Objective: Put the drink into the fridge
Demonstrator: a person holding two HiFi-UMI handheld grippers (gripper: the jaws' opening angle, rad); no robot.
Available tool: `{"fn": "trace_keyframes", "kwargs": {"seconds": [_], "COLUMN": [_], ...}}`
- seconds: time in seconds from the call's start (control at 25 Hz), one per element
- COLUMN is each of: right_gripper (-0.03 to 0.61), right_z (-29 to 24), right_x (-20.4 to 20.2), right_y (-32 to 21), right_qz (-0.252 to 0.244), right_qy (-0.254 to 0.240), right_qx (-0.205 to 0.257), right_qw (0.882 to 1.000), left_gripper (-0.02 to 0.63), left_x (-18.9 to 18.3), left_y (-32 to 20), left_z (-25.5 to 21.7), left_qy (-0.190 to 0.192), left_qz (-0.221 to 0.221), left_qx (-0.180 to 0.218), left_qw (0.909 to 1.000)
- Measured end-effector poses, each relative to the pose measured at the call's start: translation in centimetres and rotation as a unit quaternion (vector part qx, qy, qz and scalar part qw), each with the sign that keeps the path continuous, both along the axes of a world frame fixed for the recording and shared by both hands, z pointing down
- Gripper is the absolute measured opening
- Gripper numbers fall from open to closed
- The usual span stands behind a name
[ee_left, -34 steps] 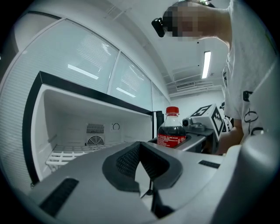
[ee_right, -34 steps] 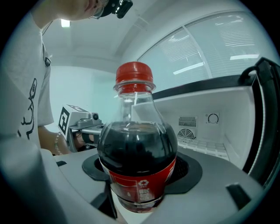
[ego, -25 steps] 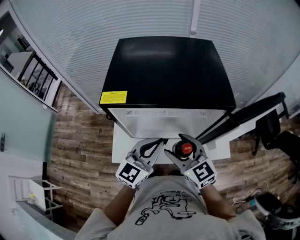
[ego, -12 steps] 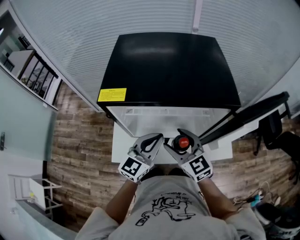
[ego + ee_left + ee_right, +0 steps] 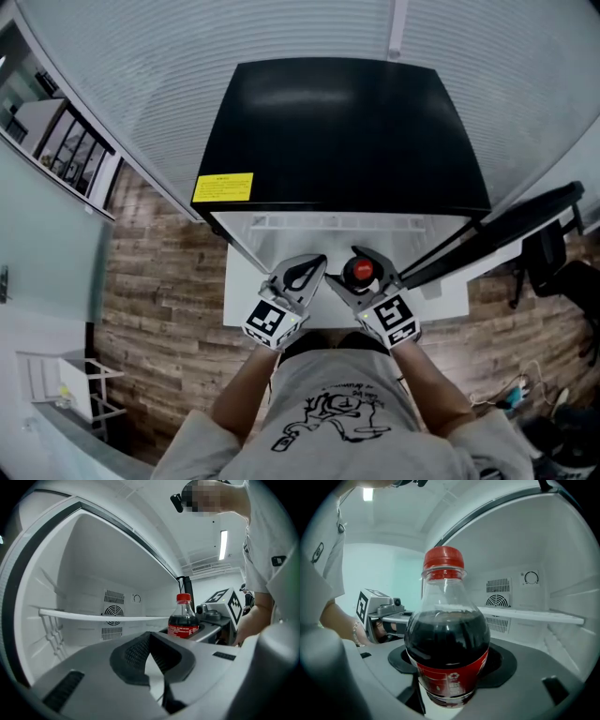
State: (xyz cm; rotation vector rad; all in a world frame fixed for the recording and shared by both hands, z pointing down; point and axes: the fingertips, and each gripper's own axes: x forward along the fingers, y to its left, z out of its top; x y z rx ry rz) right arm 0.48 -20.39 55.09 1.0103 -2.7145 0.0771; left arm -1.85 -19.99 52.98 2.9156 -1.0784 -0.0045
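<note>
Right gripper [image 5: 361,279] clamped on the cola bottle [image 5: 446,653] at the fridge's [image 5: 347,141] open mouth.
The bottle stands upright, long axis vertical, red cap [image 5: 443,558] up. The left gripper [image 5: 158,682] sits just beside it, jaws together on nothing. Beyond, a white shelf [image 5: 534,615] crosses before the back-wall vents [image 5: 498,601]; the door [image 5: 497,234] is swung right.

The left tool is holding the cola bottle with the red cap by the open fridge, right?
Not quite. The right tool holds the bottle, as the right gripper view shows; the left tool is shut on nothing. The rest is right: red cap, by the open fridge.
</note>
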Motion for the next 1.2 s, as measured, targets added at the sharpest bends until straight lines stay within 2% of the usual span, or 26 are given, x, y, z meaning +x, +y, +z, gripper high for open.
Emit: {"fn": "trace_keyframes", "kwargs": {"seconds": [0.36,0.52,0.88,1.2], "right_gripper": [0.324,0.324,0.324,0.324], "right_z": [3.5,5.1,7.7,10.8], "right_x": [-0.7,-1.1,-1.9,-2.0], "right_y": [-3.1,-4.4,-7.3,-9.9], "right_qz": [0.003,0.003,-0.006,-0.007], "right_qy": [0.007,0.011,0.009,0.006], "right_qx": [0.01,0.016,0.026,0.01], "right_qw": [1.0,1.0,1.0,1.0], "left_gripper": [0.0,0.0,0.0,0.0], "left_x": [-0.7,-1.1,-1.9,-1.7], "left_y": [-2.9,-4.3,-7.1,-9.3], "left_z": [3.6,5.5,8.3,10.4], "left_qy": [0.014,-0.001,-0.015,-0.03], "left_qz": [-0.014,-0.013,-0.04,-0.043], "left_qx": [-0.003,0.001,-0.006,-0.006], "left_qw": [0.9998,0.9999,0.9991,0.9986]}}
